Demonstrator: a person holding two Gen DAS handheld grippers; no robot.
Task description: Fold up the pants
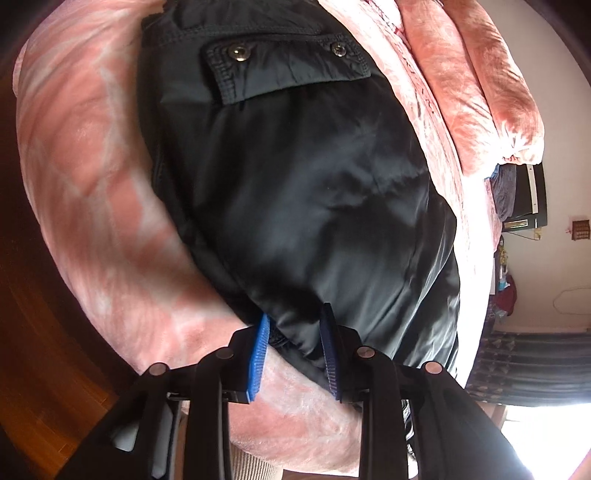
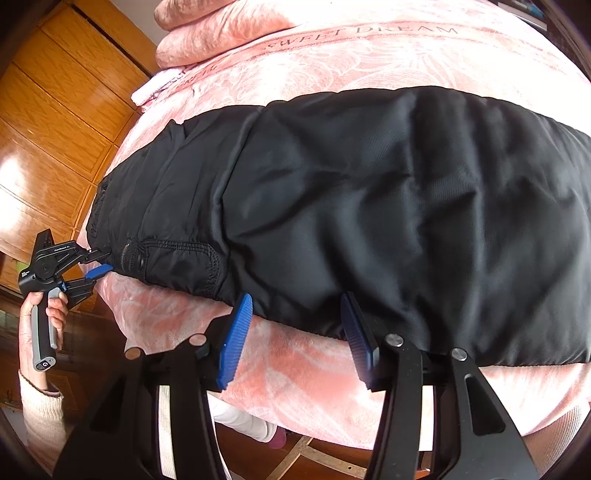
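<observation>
Black shiny pants (image 2: 369, 206) lie flat across a pink bed, waist end to the left with a snap-flap pocket (image 1: 284, 70). My left gripper (image 1: 295, 350) is open, its blue pads either side of the pants' waist corner at the bed's edge; it also shows in the right wrist view (image 2: 98, 264). My right gripper (image 2: 299, 336) is open with its blue fingers (image 2: 236, 339) straddling the near edge of the pants further along the leg. Neither has closed on the cloth.
The pink patterned bedspread (image 2: 332, 55) covers the bed, with a folded pink blanket (image 2: 221, 29) at the far side. A wooden wardrobe (image 2: 55, 129) stands left. A dark curtain (image 1: 528, 362) and cluttered shelves lie beyond the bed.
</observation>
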